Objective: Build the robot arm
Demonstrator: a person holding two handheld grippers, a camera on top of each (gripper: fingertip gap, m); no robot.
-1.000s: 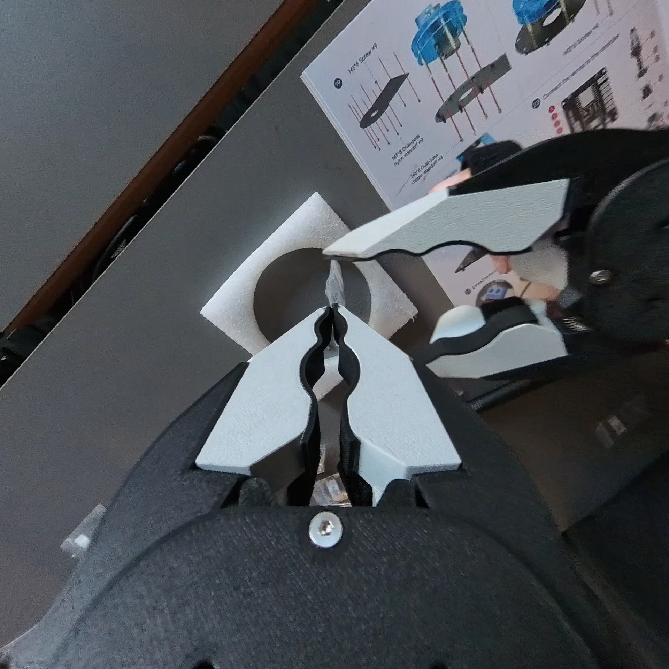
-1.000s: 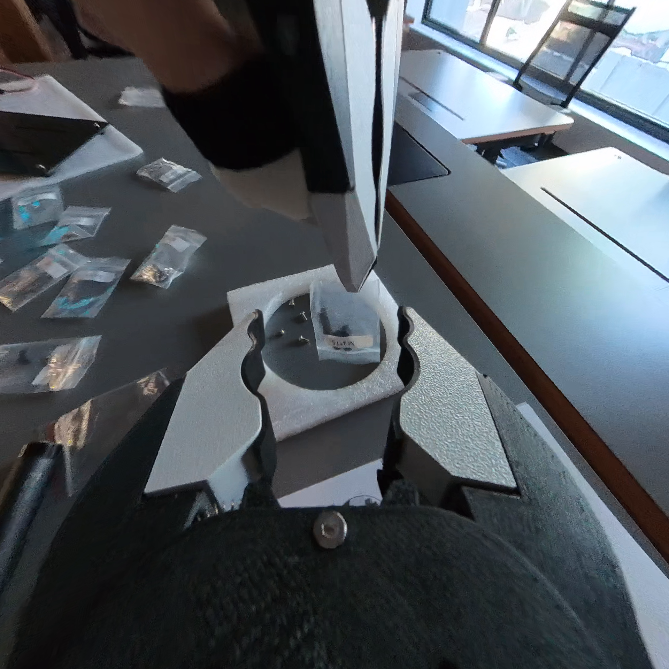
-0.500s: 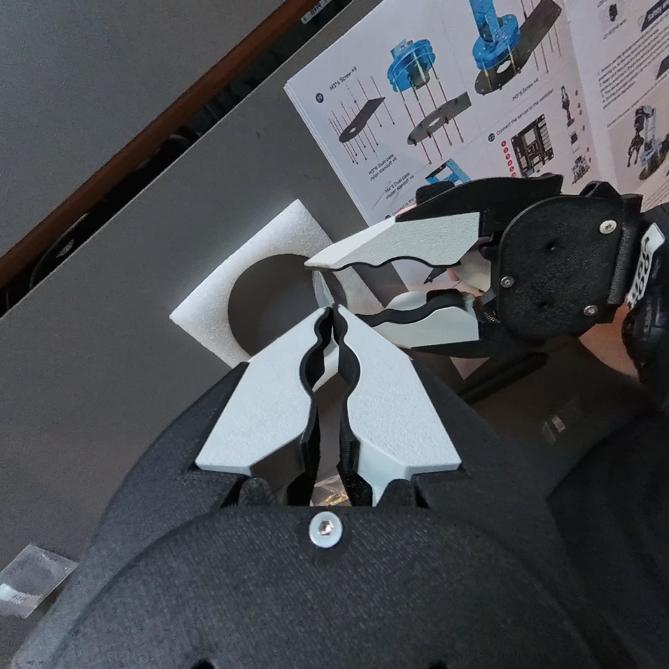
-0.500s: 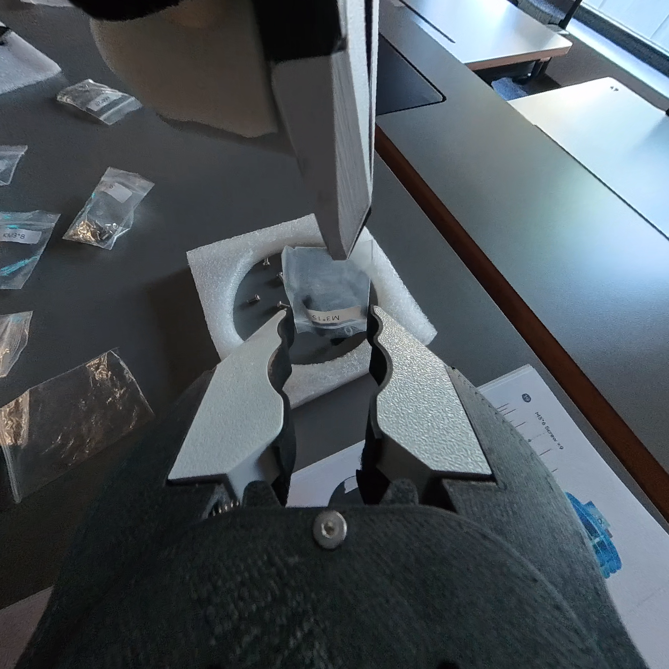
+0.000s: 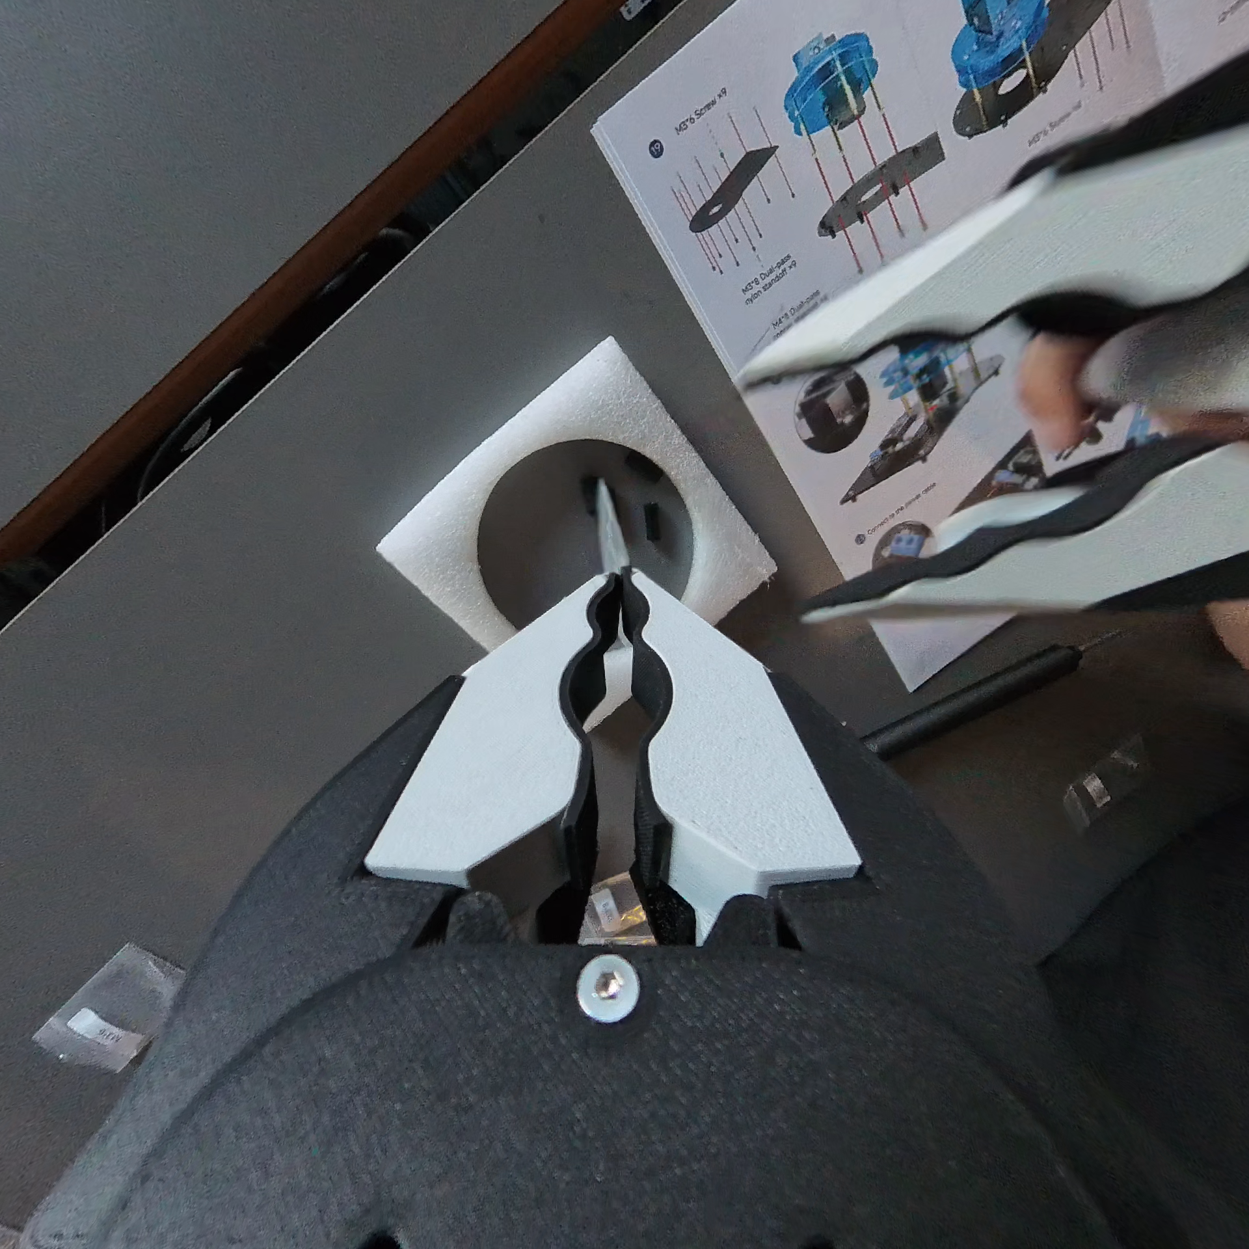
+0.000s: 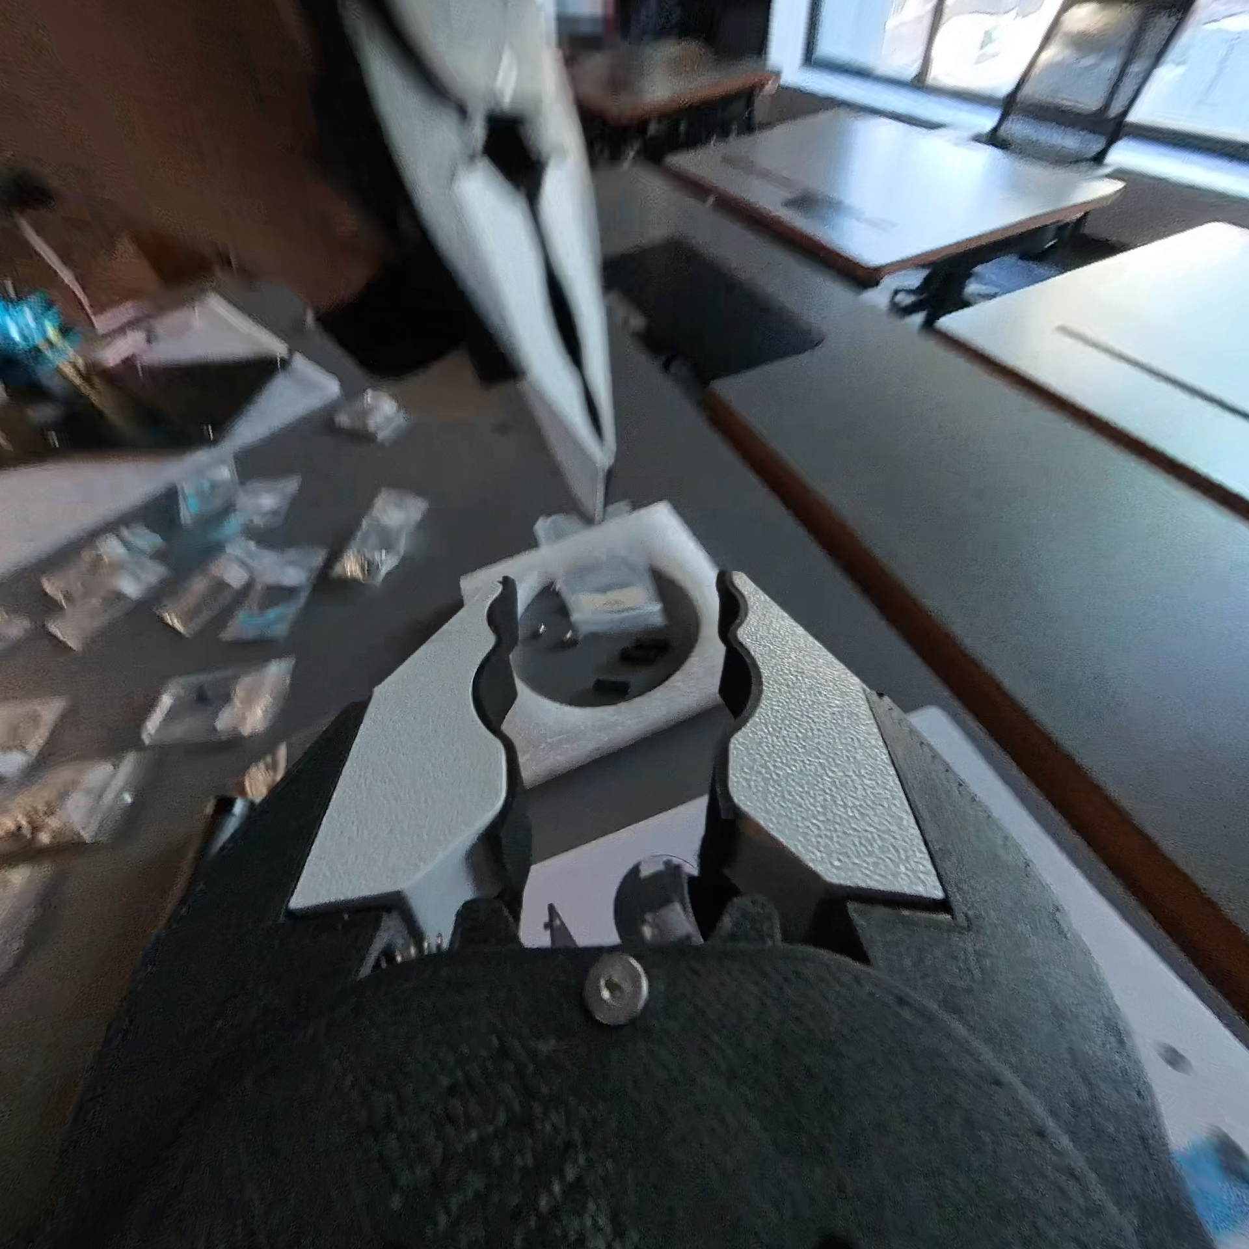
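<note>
The left gripper (image 5: 620, 576) has its fingers pressed together at the tips, and they pinch the top edge of a small clear bag (image 5: 611, 534). The bag hangs down from them over the round hole of a white foam square (image 5: 595, 399) that lies on the grey table (image 5: 236, 608). In the right wrist view the same bag (image 6: 611, 591) shows flat-on, with a pale label strip near its lower edge, and the left gripper (image 6: 598, 490) comes down to it from above.

Inside the foam hole a few small dark parts (image 6: 639, 652) lie on the table surface, under and beside the bag.

The right gripper (image 6: 611, 584) has its fingers wide apart and holds nothing. It hovers near the foam square (image 6: 595, 730), over a white instruction sheet (image 5: 737, 169) that lies just beside the foam. In the left wrist view the right gripper (image 5: 774, 497) is blurred.

More clear bags (image 6: 223, 699) with small hardware lie spread on the table to the left of the foam. One more bag (image 5: 101, 1014) lies near the left gripper's body. A black rod-like tool (image 5: 973, 699) lies by the sheet's edge.
</note>
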